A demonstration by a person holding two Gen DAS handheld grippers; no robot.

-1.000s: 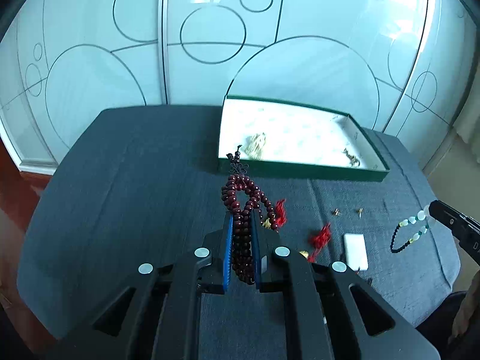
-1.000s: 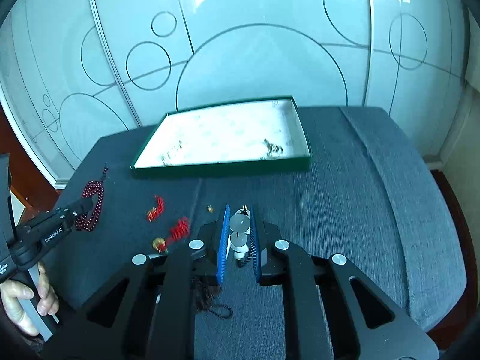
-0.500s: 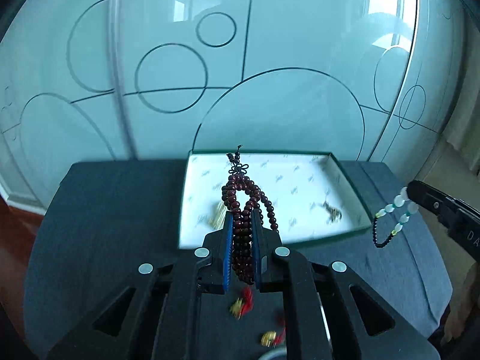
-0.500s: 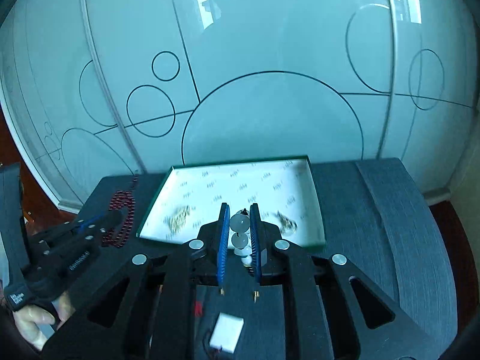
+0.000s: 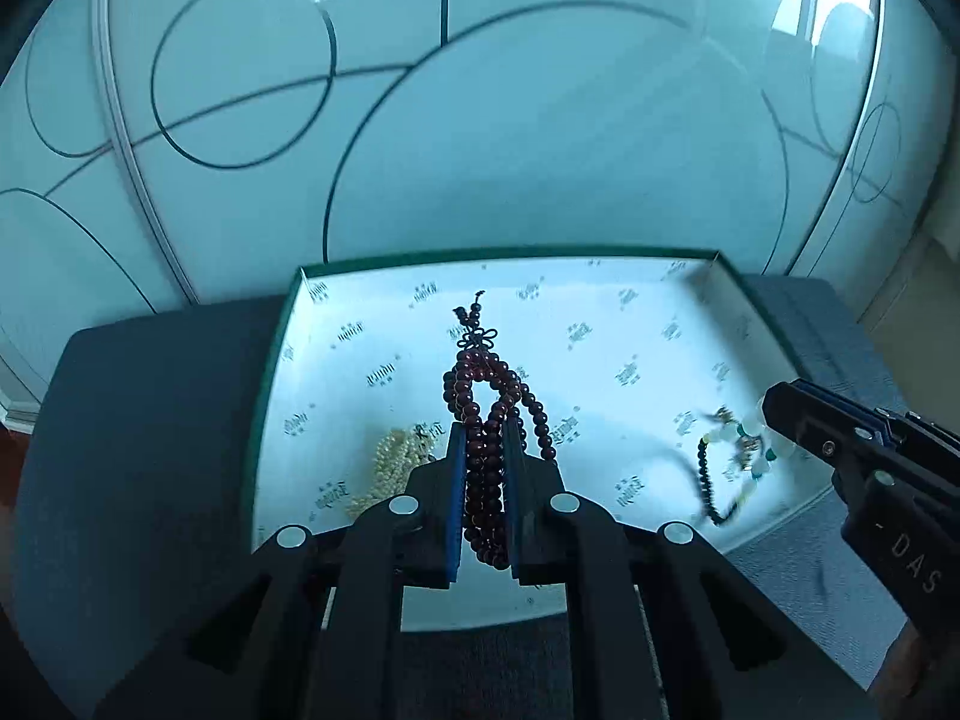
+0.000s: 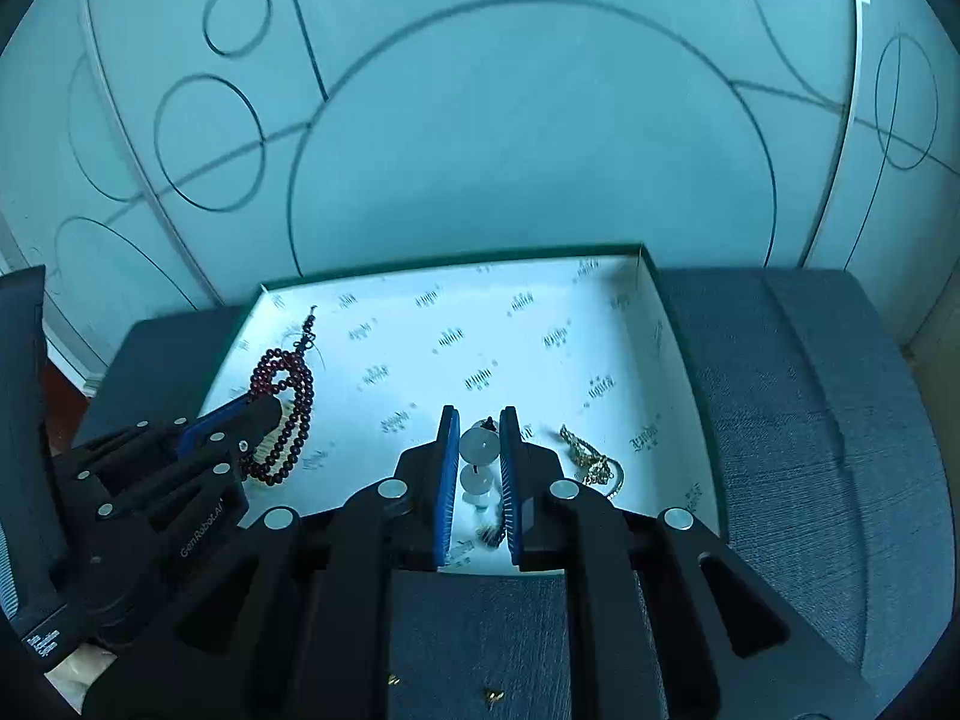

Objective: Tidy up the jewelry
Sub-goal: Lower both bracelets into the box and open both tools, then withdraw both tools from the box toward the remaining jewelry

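My left gripper (image 5: 485, 429) is shut on a dark red bead string (image 5: 485, 396), which hangs over the left half of the green box (image 5: 267, 360) with its white lining. In the right wrist view that same left gripper (image 6: 264, 411) and its red beads (image 6: 288, 384) show at the box's left side. My right gripper (image 6: 478, 420) is shut on a bracelet of pale jade and black beads (image 6: 478, 450), held over the box's near middle. Seen from the left wrist view, the right gripper (image 5: 774, 405) dangles this bracelet (image 5: 729, 468) over the box's right part.
A pearl-coloured bead heap (image 5: 393, 456) lies in the box's near left. A gold chain (image 6: 591, 459) lies in the box at the right. Two small gold earrings (image 6: 492, 695) rest on the dark blue cloth (image 6: 810, 420) in front of the box. Frosted glass panels stand behind.
Both grippers have travelled forward from the cloth to above the box, each carrying its beads. The box now fills the middle of both views; the red tassels and white pad have dropped out of sight.
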